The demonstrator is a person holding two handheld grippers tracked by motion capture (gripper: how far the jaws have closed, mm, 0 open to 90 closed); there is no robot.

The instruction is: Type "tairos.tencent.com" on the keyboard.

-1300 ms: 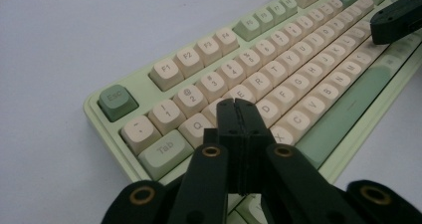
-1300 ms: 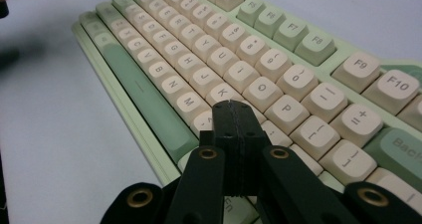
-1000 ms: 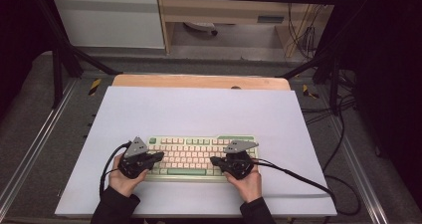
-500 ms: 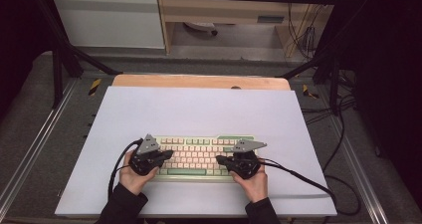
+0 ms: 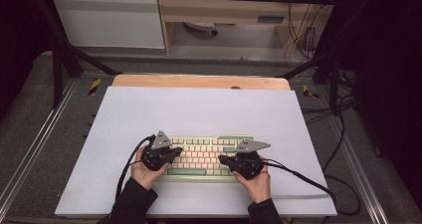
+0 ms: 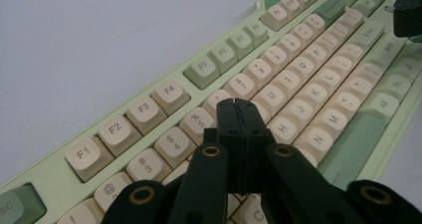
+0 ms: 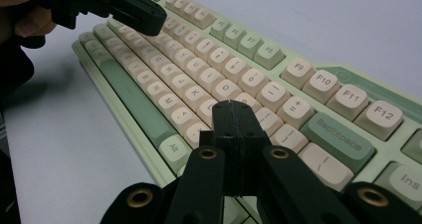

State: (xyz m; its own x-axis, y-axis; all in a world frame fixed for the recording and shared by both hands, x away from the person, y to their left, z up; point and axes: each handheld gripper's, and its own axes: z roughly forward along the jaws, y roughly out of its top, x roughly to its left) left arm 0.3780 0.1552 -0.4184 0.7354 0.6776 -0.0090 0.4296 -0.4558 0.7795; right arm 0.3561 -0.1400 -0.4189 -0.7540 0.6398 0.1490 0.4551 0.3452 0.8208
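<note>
— Pale tabletop (image 5: pixel 149 109), near edge first: what's closest to us?

— Both forearms come in from the bottom. The left gripper (image 5: pixel 175 153) and right gripper (image 5: pixel 222 160) sit over the front half of the keyboard (image 5: pixel 209 157), tips pointing inward toward each other.

— Jaws?

— Pressed together on both, nothing between them. They look set for poking keys with the closed tips, I'd say.

— Which way does the board run?

— Its long axis goes left to right across the table, square to the person. From the left gripper (image 6: pixel 237 104) the tip hangs just above the number row, about the 5 and 6 keys (image 6: pixel 199 122). The right gripper (image 7: pixel 234 107) hovers by the P and bracket end, with Backspace (image 7: pixel 338 134) just beyond.

— So whichever key comes next?

— Left half suits the left tip, right half the right one. Farther back lies bare mat, then the wooden edge (image 5: pixel 199 80).
</note>
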